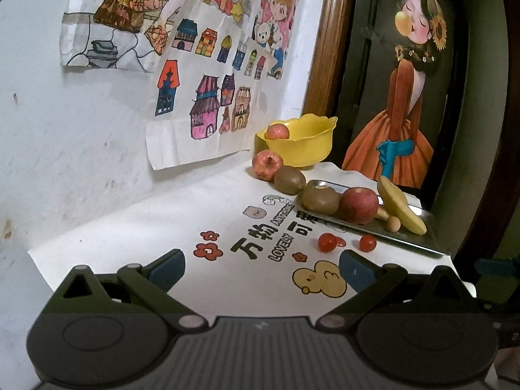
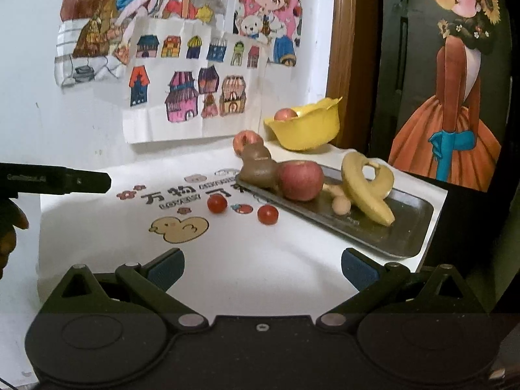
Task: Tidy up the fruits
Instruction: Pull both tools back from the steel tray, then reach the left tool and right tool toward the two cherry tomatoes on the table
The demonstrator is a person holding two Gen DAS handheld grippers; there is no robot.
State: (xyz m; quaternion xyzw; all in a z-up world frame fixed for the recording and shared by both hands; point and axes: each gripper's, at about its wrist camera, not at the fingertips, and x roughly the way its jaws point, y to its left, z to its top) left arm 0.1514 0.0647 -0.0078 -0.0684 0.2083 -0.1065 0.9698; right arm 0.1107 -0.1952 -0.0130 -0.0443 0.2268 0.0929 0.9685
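a: where are the two tongs?
b: the left tongs hang low over the near part of the white printed cloth on the table, fingers spread wide with nothing between them. the right tongs are likewise released and empty, above the near edge of the cloth. in the right wrist view the dark body of the left tool juts in from the left edge, with part of a hand below it.

a: and the fruit?
b: a yellow bowl stands at the back by the wooden frame, with one apple in the bowl showing over its rim. just in front of the bowl, on the cloth, lies a second apple, touching a kiwi.

a: what is on the tray?
b: the metal tray runs along the right side of the cloth. at its far end sits another kiwi, pressed against a red apple. beside that apple is a yellow wooden toy with a pale knobbed stem, leaning tilted on the tray.

a: anything loose?
b: two cherry tomatoes on the cloth near the tray's long edge, apart from each other: the left one by the printed lettering, the right one closer to the tray. neither touches the tray as far as i can tell.

a: the background?
b: children's coloured drawings taped to the white wall, and a painted girl in an orange dress on the dark panel at right.
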